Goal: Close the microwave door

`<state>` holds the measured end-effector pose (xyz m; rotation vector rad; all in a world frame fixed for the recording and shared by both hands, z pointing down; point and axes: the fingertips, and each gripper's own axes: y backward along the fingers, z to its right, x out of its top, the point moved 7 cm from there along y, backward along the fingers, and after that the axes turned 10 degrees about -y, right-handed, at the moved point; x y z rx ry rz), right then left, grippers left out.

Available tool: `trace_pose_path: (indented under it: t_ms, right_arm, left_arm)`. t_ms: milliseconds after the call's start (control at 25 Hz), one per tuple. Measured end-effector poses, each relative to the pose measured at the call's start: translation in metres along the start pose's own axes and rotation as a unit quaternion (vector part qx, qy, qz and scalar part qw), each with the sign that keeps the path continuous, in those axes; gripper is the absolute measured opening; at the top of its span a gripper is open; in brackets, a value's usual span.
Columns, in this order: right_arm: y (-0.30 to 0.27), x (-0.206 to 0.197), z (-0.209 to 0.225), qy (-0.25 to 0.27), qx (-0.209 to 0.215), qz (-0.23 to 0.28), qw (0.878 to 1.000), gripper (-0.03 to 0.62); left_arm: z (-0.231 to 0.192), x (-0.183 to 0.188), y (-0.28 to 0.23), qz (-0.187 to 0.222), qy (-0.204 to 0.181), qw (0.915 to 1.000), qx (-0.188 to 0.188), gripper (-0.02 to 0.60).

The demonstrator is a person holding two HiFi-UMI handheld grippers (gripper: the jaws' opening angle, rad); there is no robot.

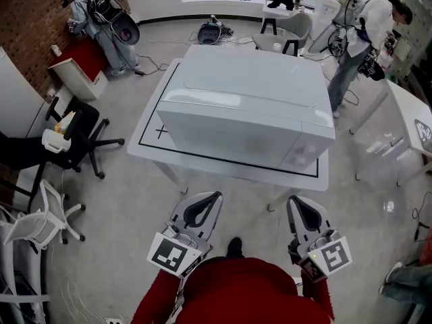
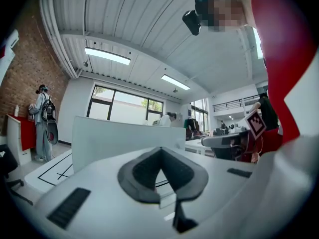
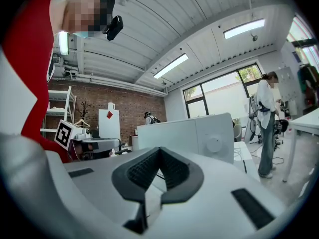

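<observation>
Left claw: clenched, jaws together with nothing between them. Right claw: the same, clenched and empty. I hold both side by side. The microwave sits on the table ahead of both claws, not touching them. Its door faces them and lies flush with the body.

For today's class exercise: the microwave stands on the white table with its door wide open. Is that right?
No: the microwave does stand on the white table, but its door is shut, flush with the front, as the head view shows.
</observation>
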<state>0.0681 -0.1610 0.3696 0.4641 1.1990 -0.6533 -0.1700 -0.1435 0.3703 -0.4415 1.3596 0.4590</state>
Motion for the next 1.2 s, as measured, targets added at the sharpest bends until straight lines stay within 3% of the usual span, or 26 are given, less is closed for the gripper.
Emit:
trace_pose_path:
  t_ms: [240,1200]
  right_arm:
    - [0.001,0.000,-0.003,0.021,0.000,0.004,1.000,0.012]
    - [0.012,-0.014,-0.006,0.008,-0.007,-0.006,1.000,0.011]
  left_arm:
    - [0.005,-0.001,0.002,0.015,0.031,0.9994,0.008,0.009]
    - [0.018,-0.015,0.013,-0.013,0.028,0.9995,0.008,0.009]
